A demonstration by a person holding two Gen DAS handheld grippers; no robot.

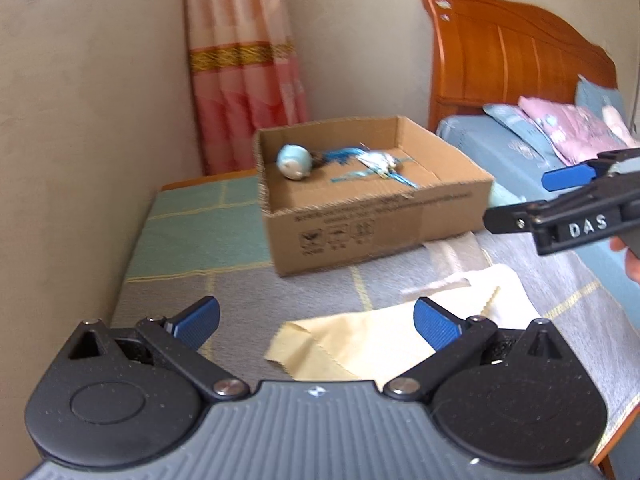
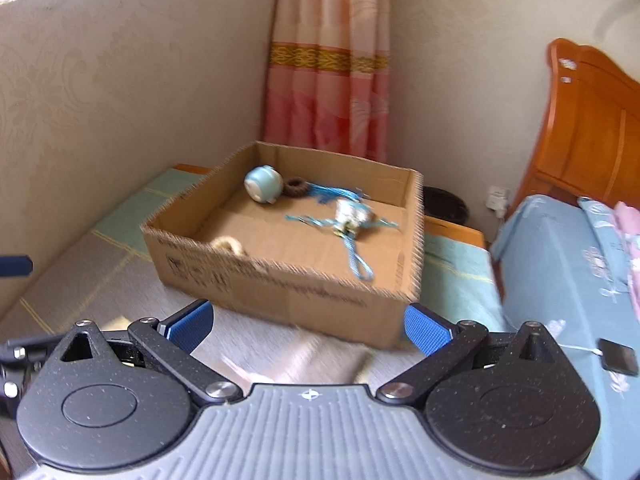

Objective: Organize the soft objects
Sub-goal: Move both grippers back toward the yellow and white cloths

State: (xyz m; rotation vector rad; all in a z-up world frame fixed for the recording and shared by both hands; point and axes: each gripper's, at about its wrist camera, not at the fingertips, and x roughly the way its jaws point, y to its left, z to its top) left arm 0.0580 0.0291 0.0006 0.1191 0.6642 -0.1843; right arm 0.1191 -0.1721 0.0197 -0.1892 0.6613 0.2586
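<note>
Left tongs [image 1: 316, 320] spread wide, empty. Yellow cloth [image 1: 360, 348] flat on table just ahead, partly between fingers. Right tongs [image 2: 308, 326] also spread, empty, box [image 2: 288, 276] ahead. Cloth likely light, limp, thin: pinch raised folded edge.

Cardboard, cloth and polished wood

Matt brown corrugated cardboard box [image 2: 280, 280] sits on woven grey-green checked cloth [image 1: 180, 240]; glossy orange wooden headboard [image 1: 500, 52] far right.

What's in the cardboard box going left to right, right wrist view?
Cream ring against the near wall → light blue ball toy → dark ring → blue tasselled cord charm, its loop trailing toward the near wall. All lie loose on the floor of the cardboard box.
</note>
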